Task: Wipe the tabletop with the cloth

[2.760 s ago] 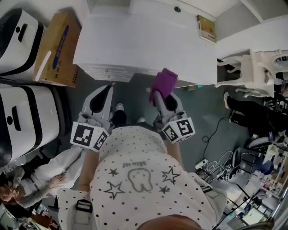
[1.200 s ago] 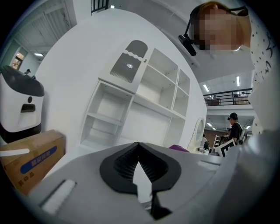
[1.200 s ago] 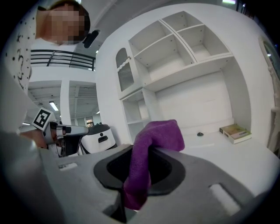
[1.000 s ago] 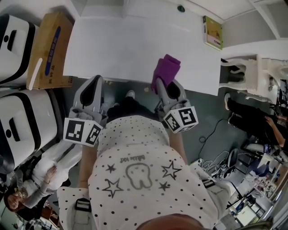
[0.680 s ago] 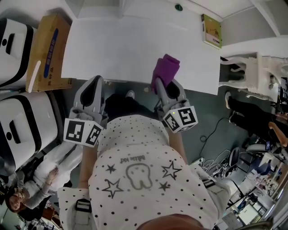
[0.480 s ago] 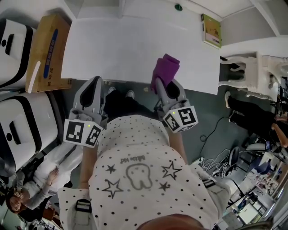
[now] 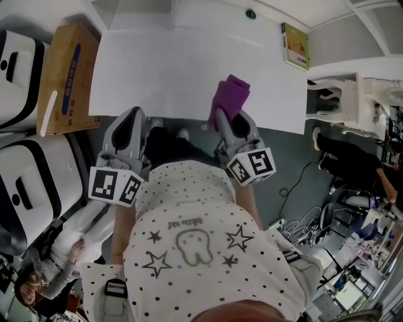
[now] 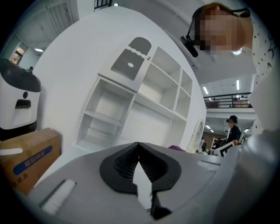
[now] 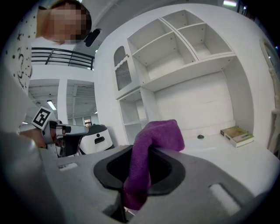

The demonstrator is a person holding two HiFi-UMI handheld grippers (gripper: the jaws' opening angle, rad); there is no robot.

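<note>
A purple cloth (image 7: 229, 97) sticks up from my right gripper (image 7: 227, 117), which is shut on its lower end. The cloth's free end hangs over the near edge of the white tabletop (image 7: 176, 63). In the right gripper view the cloth (image 9: 153, 144) is pinched between the jaws and folds over the right gripper (image 9: 146, 148). My left gripper (image 7: 131, 116) is held just short of the table's near edge, shut with nothing in it. In the left gripper view the tips of the left gripper (image 8: 139, 144) meet and the tabletop (image 8: 83, 151) lies ahead.
A cardboard box (image 7: 65, 72) stands at the table's left end, with white machines (image 7: 28, 185) beside and below it. A book (image 7: 295, 45) and a small dark disc (image 7: 251, 13) lie at the table's far right. A white chair (image 7: 352, 88) stands to the right. White shelves (image 9: 183, 57) rise behind the table.
Since 2.8 s ago both grippers and the cloth have come up to the table's near edge. Over the last second they have hardly moved.
</note>
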